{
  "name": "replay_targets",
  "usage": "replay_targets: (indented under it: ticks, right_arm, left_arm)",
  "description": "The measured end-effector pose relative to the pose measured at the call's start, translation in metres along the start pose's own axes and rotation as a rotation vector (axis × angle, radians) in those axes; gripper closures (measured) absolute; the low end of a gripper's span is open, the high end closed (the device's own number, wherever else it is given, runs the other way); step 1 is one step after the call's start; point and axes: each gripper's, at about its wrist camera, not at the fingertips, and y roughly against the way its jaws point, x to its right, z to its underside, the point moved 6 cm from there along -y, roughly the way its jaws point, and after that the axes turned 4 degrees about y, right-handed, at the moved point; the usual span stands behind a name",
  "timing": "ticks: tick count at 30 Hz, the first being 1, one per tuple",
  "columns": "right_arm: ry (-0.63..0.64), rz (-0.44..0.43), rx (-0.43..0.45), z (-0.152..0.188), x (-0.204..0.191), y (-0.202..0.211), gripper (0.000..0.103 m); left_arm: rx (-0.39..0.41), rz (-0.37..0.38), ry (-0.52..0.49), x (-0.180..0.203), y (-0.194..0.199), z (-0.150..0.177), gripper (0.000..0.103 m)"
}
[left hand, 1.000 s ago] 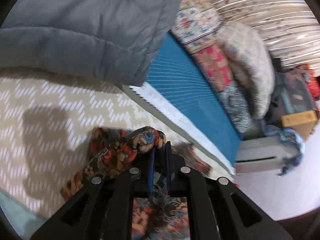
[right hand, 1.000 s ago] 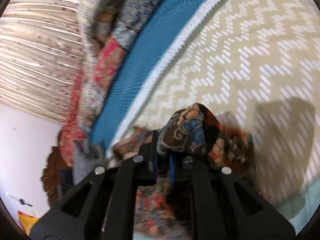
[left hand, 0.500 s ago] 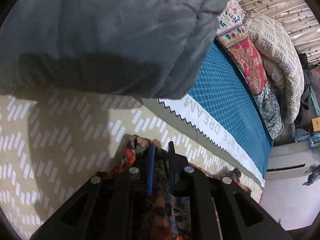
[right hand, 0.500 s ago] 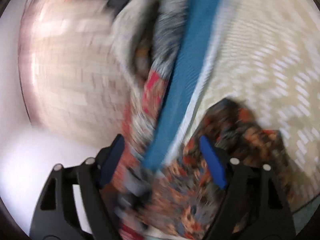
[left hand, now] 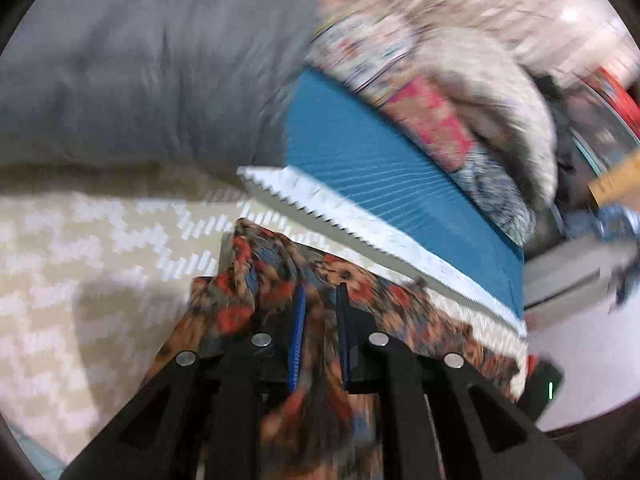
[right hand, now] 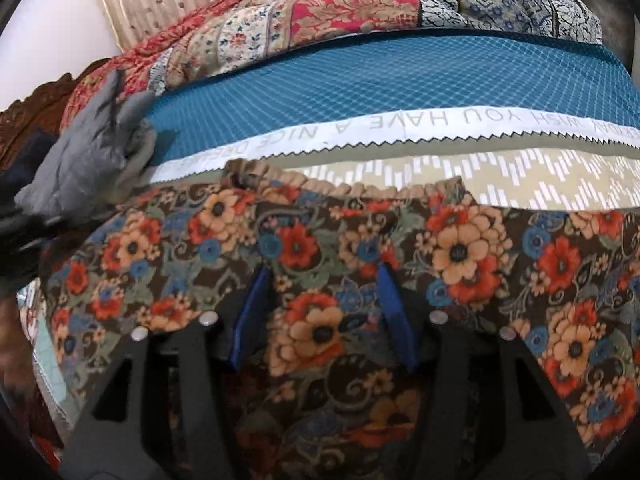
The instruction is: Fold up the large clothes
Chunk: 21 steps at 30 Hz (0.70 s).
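While the left wrist view was smeared by blur, its main shapes could be read: a grey quilt [left hand: 132, 68] filled the upper left of the frame; below it a beige sheet with white zigzags [left hand: 80, 248] covered the left and centre; a blue mat [left hand: 372, 176] with a white saw-toothed border [left hand: 360, 220] ran diagonally from the centre towards the lower right; patchwork bedding [left hand: 432, 116] lay along its upper right side. At the bottom centre the left gripper [left hand: 320, 300] was narrowed to a slit, its blue pads pinching a bunched ridge of the floral garment [left hand: 248, 280], which rose out of the jaws and trailed to the lower right over the sheet.

In the right wrist view, sharp throughout, a grey cloth [right hand: 92, 156] sat at the left edge on the blue mat [right hand: 360, 84]; the patchwork bedding [right hand: 320, 12] crossed the top of the frame; the white border [right hand: 400, 124] carried upside-down lettering; a strip of the zigzag sheet [right hand: 540, 184] showed beneath it on the right. The floral garment [right hand: 460, 252] lay spread across the whole lower half, its gathered edge towards the border. At the bottom centre the right gripper [right hand: 320, 280] stood about half wide with its jaws closing; the fabric lay flat below and between the blue pads [right hand: 394, 312], which did not press on it.
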Motion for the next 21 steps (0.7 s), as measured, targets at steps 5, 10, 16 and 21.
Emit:
replay_targets:
  ticks: [5,10,16,21]
  right_arm:
    - [-0.001,0.006,0.007,-0.007,0.0,0.005,0.05]
    - [-0.072,-0.004,0.06,0.009,0.02,0.063,0.049]
    - [-0.097,0.044,0.188,0.044,0.056,0.14,0.049]
    - [-0.113,0.1,0.215,0.088,0.084,0.171,0.051]
  left_arm:
    - [0.034,0.016,-0.145,0.033,0.011,0.033,0.103]
    - [0.175,-0.049,-0.138,0.023,0.039,0.019,0.103]
    - [0.248,0.003,-0.159,0.028,0.083,-0.003,0.103]
    - [0.086,0.111,-0.408,0.076,0.05,0.049,0.103]
